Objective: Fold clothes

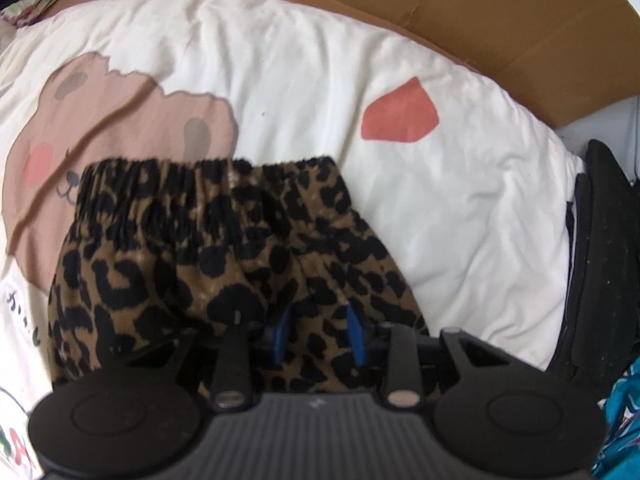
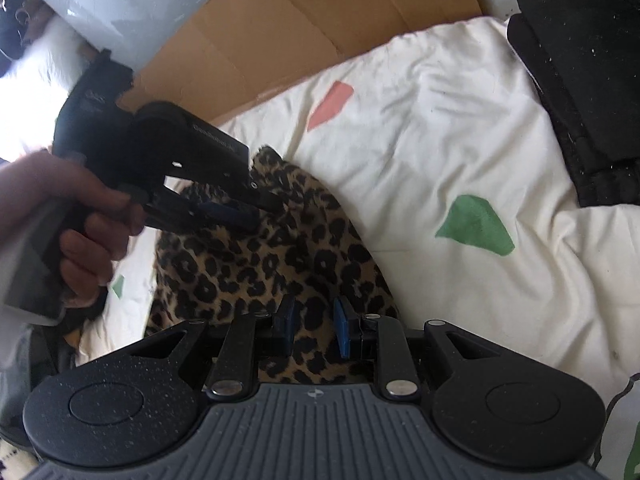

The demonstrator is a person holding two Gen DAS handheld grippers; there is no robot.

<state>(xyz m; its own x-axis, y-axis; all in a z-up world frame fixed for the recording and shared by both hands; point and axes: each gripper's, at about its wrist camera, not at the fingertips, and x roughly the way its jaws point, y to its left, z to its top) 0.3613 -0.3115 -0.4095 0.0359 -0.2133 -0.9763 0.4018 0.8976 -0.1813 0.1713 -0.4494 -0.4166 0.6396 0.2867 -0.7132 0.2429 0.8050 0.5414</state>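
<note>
Two grippers are working on the leopard shorts (image 1: pixel 224 256), which are lying on a white quilt (image 1: pixel 460 208) printed with a brown bear (image 1: pixel 120 120) and coloured patches. In the left wrist view, the left gripper (image 1: pixel 320 338) is sitting over the lower part of the shorts, its blue pads (image 1: pixel 357 336) standing apart with leopard cloth bunching up between them; whether they are actually pinching it cannot be told. The elastic waistband (image 1: pixel 192 176) is lying at the far end, over the bear's face. In the right wrist view, the right gripper (image 2: pixel 316 330) is likewise standing over the cloth with its pads spread and fabric showing in the gap, grip unclear. A hand (image 2: pixel 80 224) is holding the left gripper at the far side of the shorts. Cardboard (image 2: pixel 272 36) is lying beyond the quilt, and a black bag (image 2: pixel 588 64) is resting at the quilt's right edge
</note>
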